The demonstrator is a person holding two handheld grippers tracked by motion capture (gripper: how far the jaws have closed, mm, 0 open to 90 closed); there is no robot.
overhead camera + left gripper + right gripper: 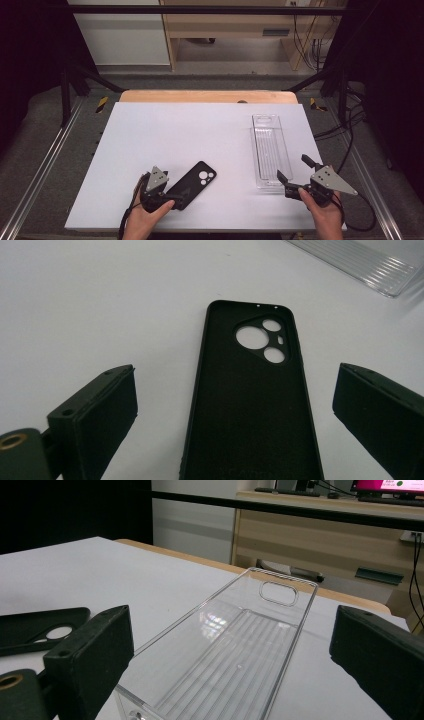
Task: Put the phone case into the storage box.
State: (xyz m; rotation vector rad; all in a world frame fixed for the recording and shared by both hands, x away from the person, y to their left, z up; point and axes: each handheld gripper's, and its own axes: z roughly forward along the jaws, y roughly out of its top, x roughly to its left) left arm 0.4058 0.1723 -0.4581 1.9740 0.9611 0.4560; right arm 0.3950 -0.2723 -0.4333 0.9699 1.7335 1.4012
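Note:
A black phone case (192, 184) (250, 405) lies flat on the white table, inside face up, with its camera cut-outs at the far end. My left gripper (172, 197) (235, 374) is open at the case's near end. Its jaws stand wide on either side of the case and do not touch it. To the right, an empty clear plastic tray (270, 150) (235, 650) lies lengthwise. My right gripper (292, 167) (232, 615) is open at the tray's near end, with nothing between its jaws. The phone case (40, 627) lies at the left edge of the right gripper view.
The white table top (175, 135) ends in a wooden edge (207, 96) at the back. Black frame rails run along both sides. Cables (350, 130) hang off the right side. A wooden bench (325, 535) stands beyond the table.

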